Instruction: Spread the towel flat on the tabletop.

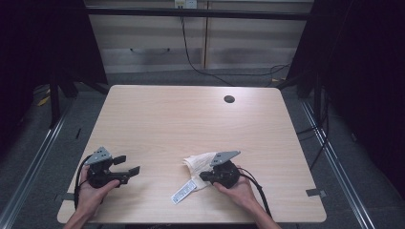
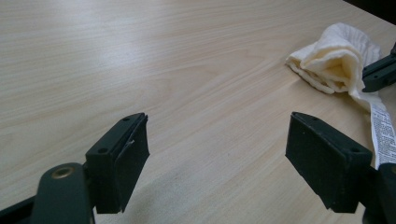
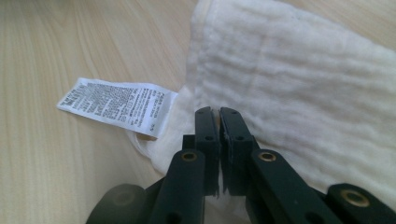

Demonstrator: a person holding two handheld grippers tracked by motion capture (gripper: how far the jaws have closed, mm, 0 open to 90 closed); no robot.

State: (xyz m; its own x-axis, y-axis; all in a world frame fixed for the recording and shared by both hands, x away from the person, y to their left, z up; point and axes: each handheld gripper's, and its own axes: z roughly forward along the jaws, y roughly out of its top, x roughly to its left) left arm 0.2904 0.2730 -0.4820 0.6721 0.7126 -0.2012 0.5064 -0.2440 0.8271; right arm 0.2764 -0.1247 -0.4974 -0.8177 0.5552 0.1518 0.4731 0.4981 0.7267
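Observation:
A crumpled cream cloth (image 1: 200, 162) lies near the front of the wooden table (image 1: 191, 119), with a white printed care label (image 1: 184, 192) trailing from it toward the front edge. My right gripper (image 1: 203, 175) is shut at the cloth's near edge. In the right gripper view its jaws (image 3: 218, 112) are pressed together on the cloth (image 3: 289, 70), just right of the label (image 3: 116, 105). My left gripper (image 1: 130, 164) rests at the front left, open with nothing between its fingers (image 2: 217, 154). The left gripper view has the cloth (image 2: 331, 60) and label (image 2: 384, 135) off to the right.
A round dark cable hole (image 1: 229, 99) sits in the table's far right part. Black frame posts and cables stand beyond the far edge. A person's hands hold both grippers at the front edge.

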